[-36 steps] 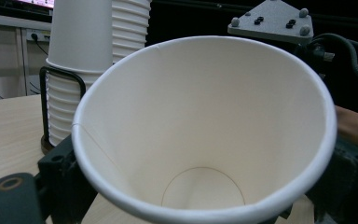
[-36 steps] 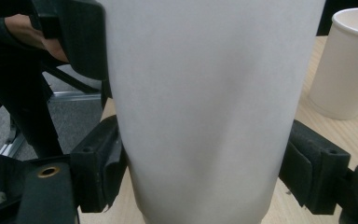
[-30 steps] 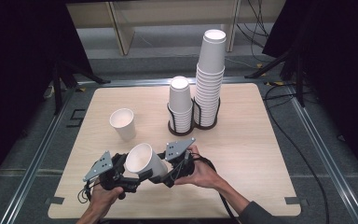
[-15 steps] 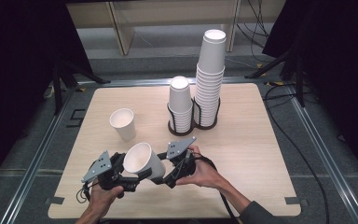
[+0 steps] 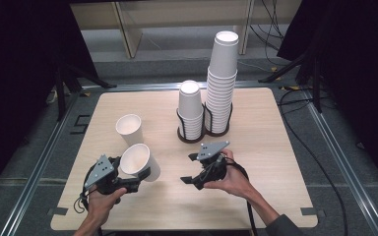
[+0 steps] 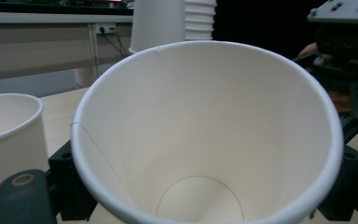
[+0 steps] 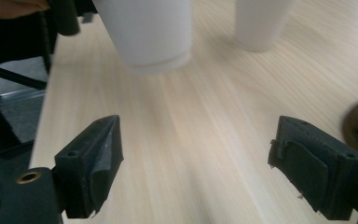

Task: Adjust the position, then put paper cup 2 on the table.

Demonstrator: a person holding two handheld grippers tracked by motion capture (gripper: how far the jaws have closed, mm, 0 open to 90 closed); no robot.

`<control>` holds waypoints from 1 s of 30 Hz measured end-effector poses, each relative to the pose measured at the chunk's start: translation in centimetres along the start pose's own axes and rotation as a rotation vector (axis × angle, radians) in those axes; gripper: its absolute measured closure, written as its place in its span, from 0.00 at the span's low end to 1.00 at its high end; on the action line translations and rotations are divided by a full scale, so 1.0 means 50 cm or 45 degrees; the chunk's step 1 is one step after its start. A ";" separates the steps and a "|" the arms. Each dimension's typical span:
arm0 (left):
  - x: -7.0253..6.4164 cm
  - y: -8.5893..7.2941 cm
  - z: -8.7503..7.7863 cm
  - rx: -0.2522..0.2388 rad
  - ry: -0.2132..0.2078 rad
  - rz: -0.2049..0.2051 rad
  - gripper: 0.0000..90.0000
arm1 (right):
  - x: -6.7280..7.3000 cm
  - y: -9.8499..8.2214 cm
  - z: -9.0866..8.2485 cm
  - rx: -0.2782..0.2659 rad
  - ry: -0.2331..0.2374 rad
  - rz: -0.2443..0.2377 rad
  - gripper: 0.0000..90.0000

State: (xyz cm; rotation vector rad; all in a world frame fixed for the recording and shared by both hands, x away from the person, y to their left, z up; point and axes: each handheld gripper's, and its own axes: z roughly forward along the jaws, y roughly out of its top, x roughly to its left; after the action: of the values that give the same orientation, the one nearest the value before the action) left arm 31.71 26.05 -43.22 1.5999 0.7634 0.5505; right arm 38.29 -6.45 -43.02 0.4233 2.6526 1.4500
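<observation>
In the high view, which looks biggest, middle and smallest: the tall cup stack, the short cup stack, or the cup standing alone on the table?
1. The tall cup stack looks biggest.
2. The short cup stack comes next.
3. The lone cup on the table looks smallest.

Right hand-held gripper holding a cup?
No, the right hand-held gripper has its jaws wide apart over bare table, nothing between them.

Evenly lit tabletop, dark surroundings, blurred close-ups.
</observation>
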 end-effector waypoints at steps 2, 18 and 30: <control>0.005 -0.002 0.002 0.012 0.035 0.006 0.16 | -0.006 -0.007 -0.012 0.021 -0.058 0.006 0.20; 0.045 -0.018 0.005 0.088 0.202 -0.002 0.16 | -0.028 -0.054 -0.068 0.041 -0.252 0.128 0.20; 0.058 -0.032 0.012 0.119 0.200 -0.020 0.15 | -0.026 -0.090 -0.101 0.055 -0.316 0.201 0.19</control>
State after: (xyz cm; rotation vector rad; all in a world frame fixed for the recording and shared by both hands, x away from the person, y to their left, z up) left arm 33.81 27.87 -45.09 1.6487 0.9303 0.6423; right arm 37.60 -13.22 -44.09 0.7783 2.5033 1.2836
